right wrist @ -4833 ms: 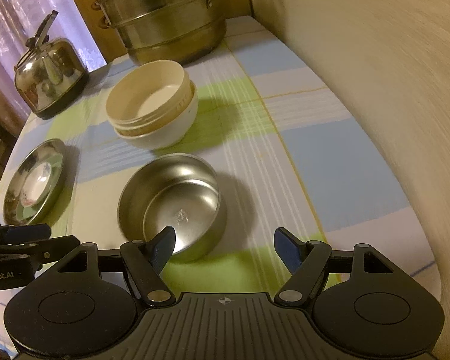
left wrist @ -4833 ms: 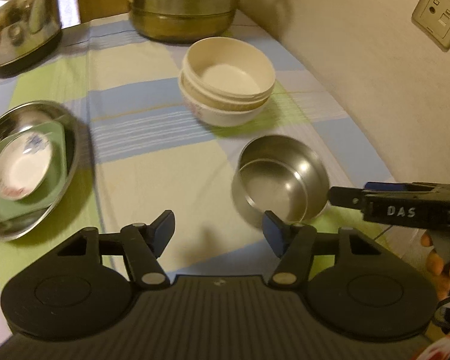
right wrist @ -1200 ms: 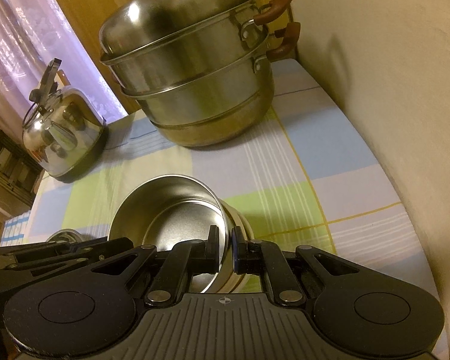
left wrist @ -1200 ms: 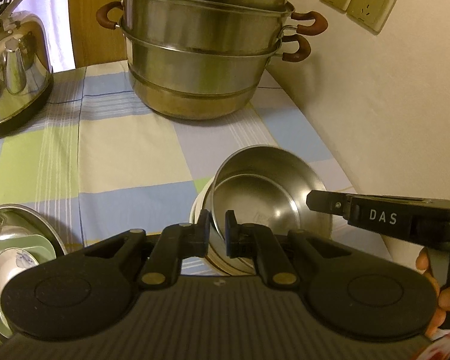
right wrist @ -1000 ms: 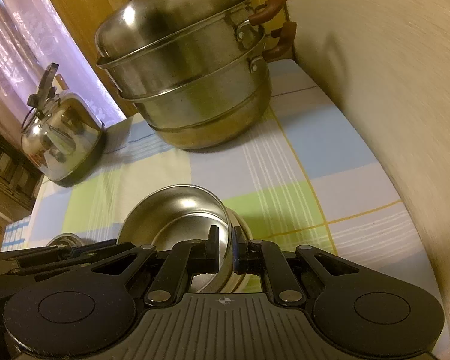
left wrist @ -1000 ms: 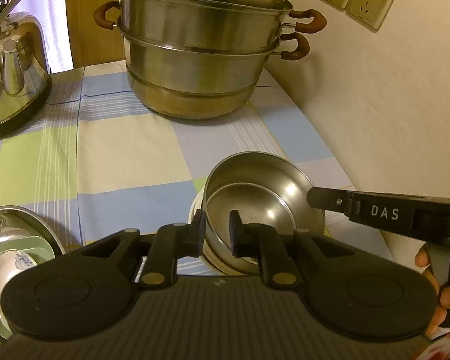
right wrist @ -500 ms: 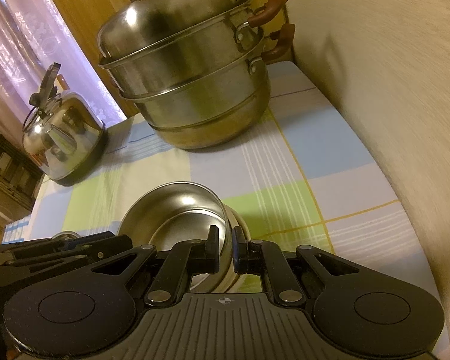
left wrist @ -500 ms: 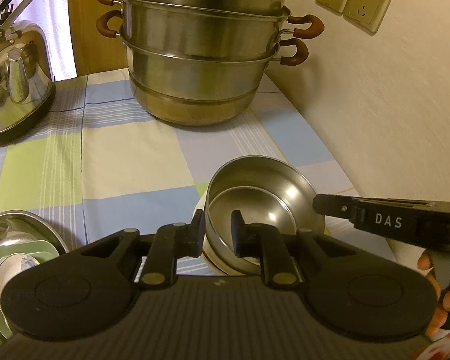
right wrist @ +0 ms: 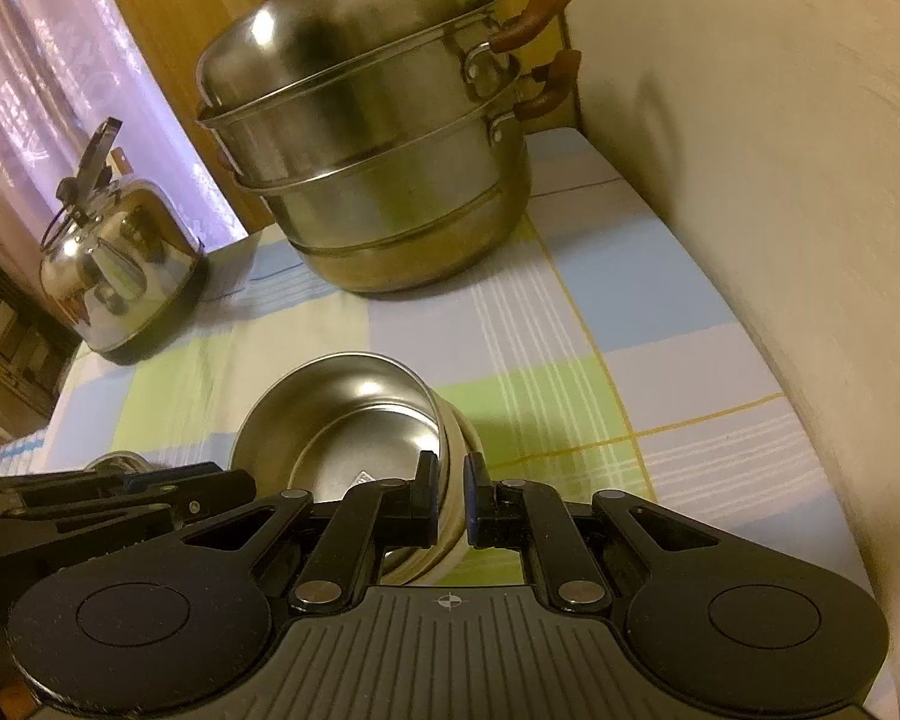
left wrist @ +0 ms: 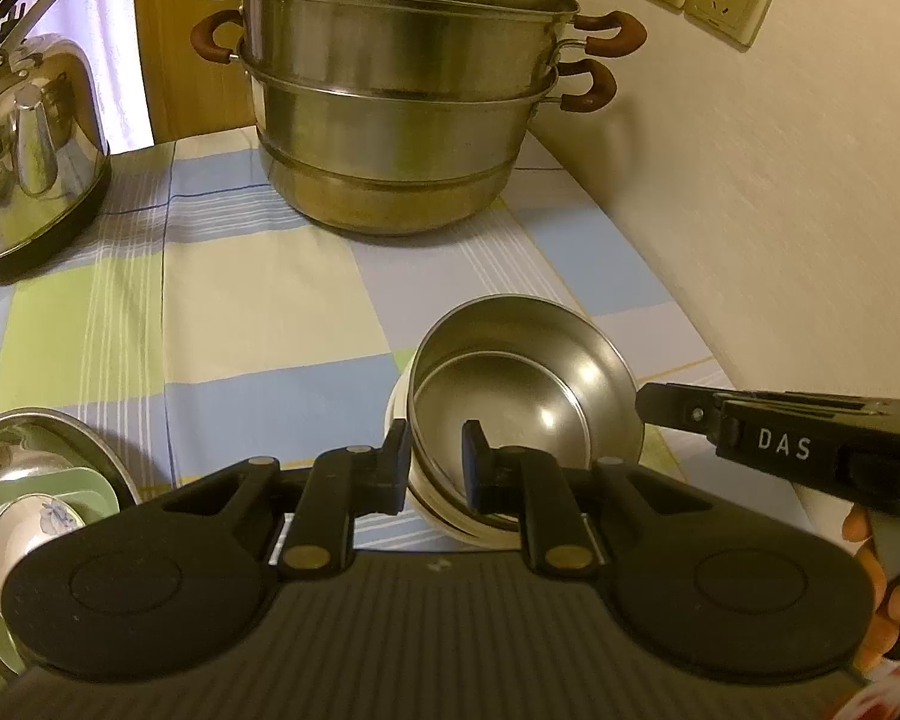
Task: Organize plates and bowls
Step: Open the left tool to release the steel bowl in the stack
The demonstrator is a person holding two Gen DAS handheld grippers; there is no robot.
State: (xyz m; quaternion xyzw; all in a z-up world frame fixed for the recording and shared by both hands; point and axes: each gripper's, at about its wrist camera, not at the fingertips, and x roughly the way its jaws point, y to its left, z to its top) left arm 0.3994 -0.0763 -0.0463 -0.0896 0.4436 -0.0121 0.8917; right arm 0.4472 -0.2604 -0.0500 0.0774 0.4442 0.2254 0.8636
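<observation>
A: Starting at the left, what's on the counter (left wrist: 258, 324)?

B: A steel kettle (left wrist: 27, 138), and below it a steel plate (left wrist: 99, 459) holding a green dish and a small white saucer. A tiered steamer pot (left wrist: 402, 102) stands at the back.

A: And the steel bowl (left wrist: 528, 378)?

B: Nested in the stack of cream bowls (right wrist: 459, 438), near the wall. It sits tilted, not fully seated.

A: Left tongs (left wrist: 435, 465)?

B: Part open, straddling the bowl's near rim, one finger outside, one inside; I can't tell whether they touch it.

A: Right tongs (right wrist: 450, 498)?

B: Nearly closed across the rim on their side; whether they pinch it isn't clear.

A: How will it handle?

B: Probably light, rigid and slippery. The thin rim is the only purchase, so grip squarely. The cream bowls beneath may chip if knocked.
</observation>
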